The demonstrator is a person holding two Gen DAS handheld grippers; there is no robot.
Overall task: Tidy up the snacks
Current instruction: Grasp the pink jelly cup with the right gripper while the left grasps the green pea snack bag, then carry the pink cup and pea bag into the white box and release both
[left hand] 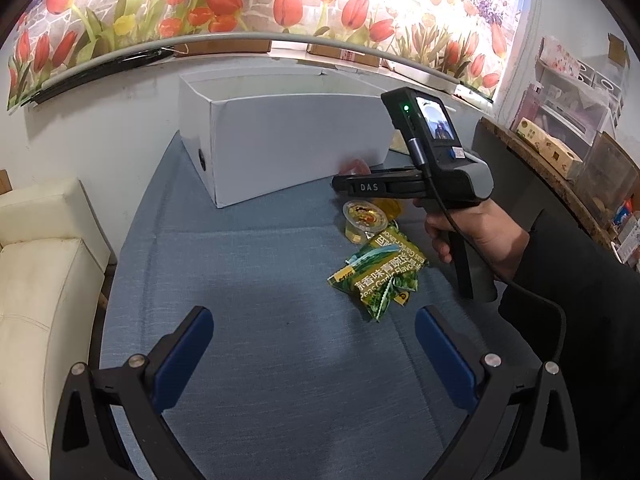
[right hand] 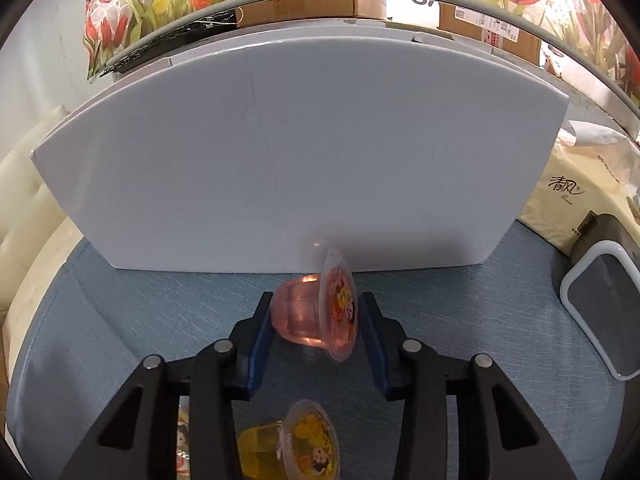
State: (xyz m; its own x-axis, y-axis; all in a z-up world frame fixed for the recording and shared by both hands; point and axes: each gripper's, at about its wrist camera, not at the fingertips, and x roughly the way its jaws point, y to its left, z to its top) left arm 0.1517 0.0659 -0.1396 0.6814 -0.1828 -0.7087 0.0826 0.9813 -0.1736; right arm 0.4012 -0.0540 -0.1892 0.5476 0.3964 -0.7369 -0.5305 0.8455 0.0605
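Note:
My right gripper [right hand: 316, 320] is shut on a pink jelly cup [right hand: 308, 316] lying on its side, held just in front of the white box [right hand: 280, 152]. The right gripper also shows in the left wrist view [left hand: 340, 182], near the box's [left hand: 280, 140] front wall. A yellow jelly cup [right hand: 296, 448] lies below it on the blue cloth, seen too in the left wrist view [left hand: 364, 220]. A green pea snack packet [left hand: 380, 272] lies beside that cup. My left gripper [left hand: 312, 344] is open and empty above the cloth, nearer than the packet.
A cream sofa [left hand: 40, 280] stands at the left. A tissue pack [right hand: 576, 196] and a grey-lidded container [right hand: 600, 312] sit right of the box. Shelves with boxes [left hand: 568, 152] are at the far right. A tulip-print wall runs behind.

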